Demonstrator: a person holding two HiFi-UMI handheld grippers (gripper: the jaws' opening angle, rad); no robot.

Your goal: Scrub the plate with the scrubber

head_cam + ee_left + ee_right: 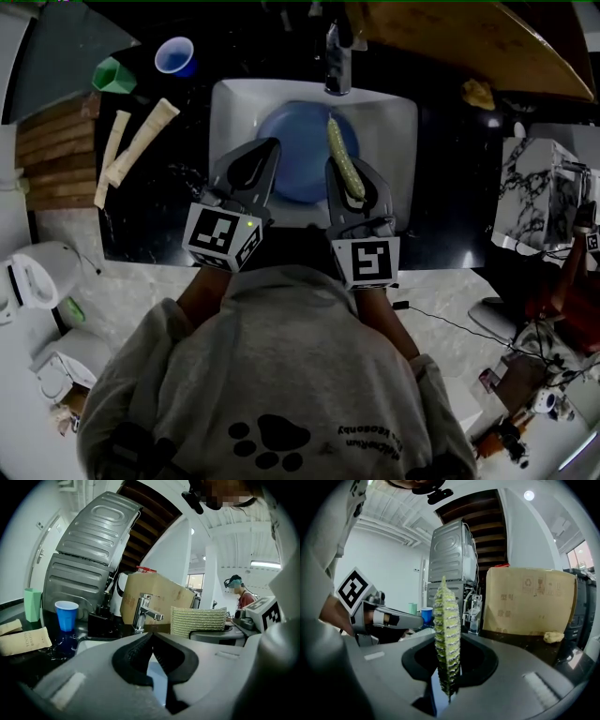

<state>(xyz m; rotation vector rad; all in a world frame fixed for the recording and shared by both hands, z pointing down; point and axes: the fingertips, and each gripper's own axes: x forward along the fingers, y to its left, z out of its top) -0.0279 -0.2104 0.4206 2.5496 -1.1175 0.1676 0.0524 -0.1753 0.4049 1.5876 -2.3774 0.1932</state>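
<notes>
Plate (298, 155), one, in one sink (228, 105): right gripper (352, 183) clamps one scrubber (341, 155) at 3 o'clock; left gripper (269, 147), jaws together, at 8 o'clock

1. My head camera sits above the person's shoulders and faces steeply down onto the sink (398, 122).
2. The camera on the left gripper (151, 635) looks low along its jaws, roughly level, toward the nearby faucet (143, 611).
3. The camera on the right gripper (449, 639) looks the same way, toward the cardboard box (527, 599).
4. All three views share the blue cup (174, 56), and both gripper views share the box.
</notes>
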